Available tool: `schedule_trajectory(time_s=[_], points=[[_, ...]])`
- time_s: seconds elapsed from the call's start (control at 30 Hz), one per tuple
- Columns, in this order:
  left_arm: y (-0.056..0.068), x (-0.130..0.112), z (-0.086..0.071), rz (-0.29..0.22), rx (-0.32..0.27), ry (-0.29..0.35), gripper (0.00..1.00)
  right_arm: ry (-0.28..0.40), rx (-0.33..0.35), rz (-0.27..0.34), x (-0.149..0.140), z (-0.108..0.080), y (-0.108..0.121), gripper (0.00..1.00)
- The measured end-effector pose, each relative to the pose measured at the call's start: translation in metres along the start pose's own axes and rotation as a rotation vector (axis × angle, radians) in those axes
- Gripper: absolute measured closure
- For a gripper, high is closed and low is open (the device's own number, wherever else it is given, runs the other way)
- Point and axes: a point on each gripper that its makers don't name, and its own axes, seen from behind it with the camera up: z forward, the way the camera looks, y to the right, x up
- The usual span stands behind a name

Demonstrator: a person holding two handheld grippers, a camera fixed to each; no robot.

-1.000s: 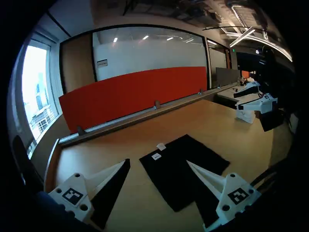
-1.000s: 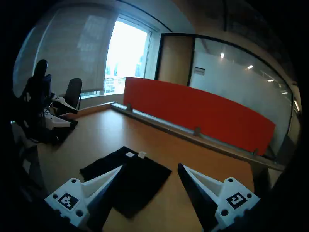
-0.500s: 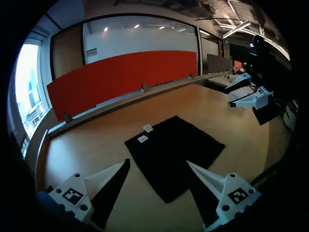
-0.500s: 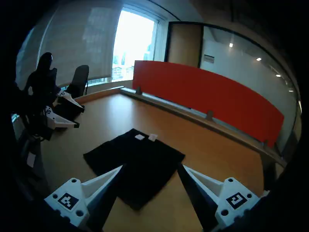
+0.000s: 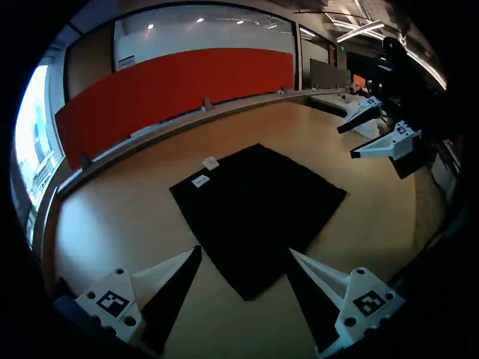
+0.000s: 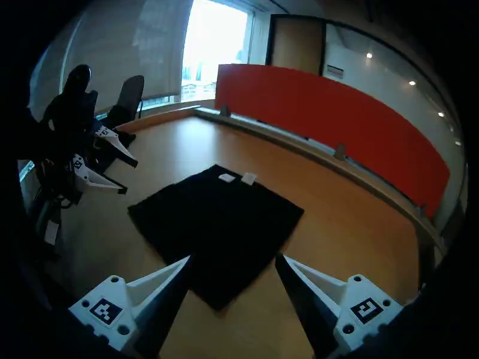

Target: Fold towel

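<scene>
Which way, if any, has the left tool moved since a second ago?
Yes. The left tool has tipped down toward the black towel: the red partition sits higher in its view, and the towel looks larger.

Left hand-held gripper (image 5: 244, 249) is held up clear of the towel (image 5: 257, 203), fingers spread wide with nothing in them, angled down so the towel's near corner sits between the tips. Right hand-held gripper (image 6: 233, 257) is pretty much the mirror of that from the other side of the towel, also wide open and gripping nothing. Each one hangs off to the side of the towel, not touching it. The hands behind them are too dark to make out.
</scene>
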Motion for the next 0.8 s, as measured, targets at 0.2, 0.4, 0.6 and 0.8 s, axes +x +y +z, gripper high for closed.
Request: schedule_trajectory(time_s=[0.2,0.4,0.6,0.8], points=[[0.006,-0.019,0.016,0.002,-0.028,-0.049,0.03,-0.051,0.024,-0.004,-0.024,0.013,-0.008,0.00],[0.009,-0.037,0.027,-0.005,-0.044,-0.094,0.03,-0.106,0.050,-0.017,-0.049,0.021,-0.016,0.00],[0.012,-0.052,0.034,-0.021,-0.060,-0.139,0.03,-0.159,0.072,-0.009,-0.069,0.026,-0.019,0.00],[0.012,-0.065,0.037,-0.015,-0.056,-0.186,0.03,-0.200,0.085,-0.016,-0.082,0.030,-0.020,0.00]])
